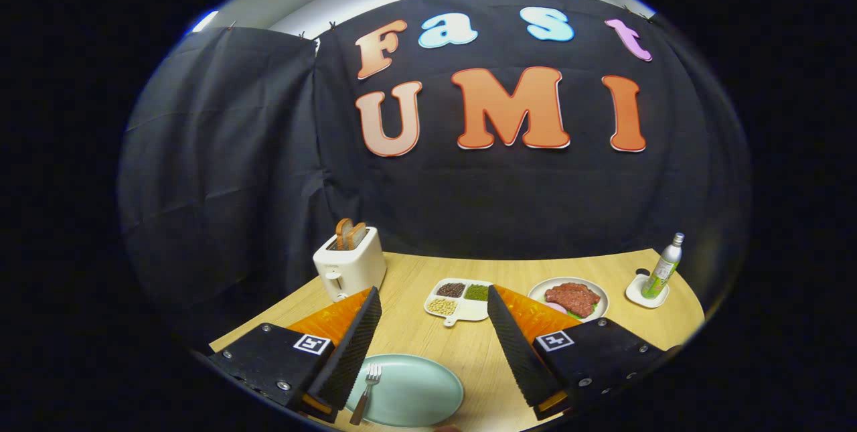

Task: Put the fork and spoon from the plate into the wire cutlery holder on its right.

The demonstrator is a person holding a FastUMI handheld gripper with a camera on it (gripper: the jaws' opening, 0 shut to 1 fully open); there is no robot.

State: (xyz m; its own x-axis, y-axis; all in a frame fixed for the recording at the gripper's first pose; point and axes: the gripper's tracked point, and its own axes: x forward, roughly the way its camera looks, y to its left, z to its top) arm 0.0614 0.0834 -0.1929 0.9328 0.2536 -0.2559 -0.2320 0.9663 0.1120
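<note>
The gripper [428, 345] hangs with fingers wide apart, nothing between them. Just below, at six o'clock, a fork [367, 388] lies on the pale green plate [418, 392]. Likely light, stiff and slippery; take its handle mid-length. The bottle [663, 266], two o'clock, has an unreadable label.

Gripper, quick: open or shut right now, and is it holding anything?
Gripper: open, fingers spread wide and holding nothing, above the pale green round plate with the metal fork on it.
</note>
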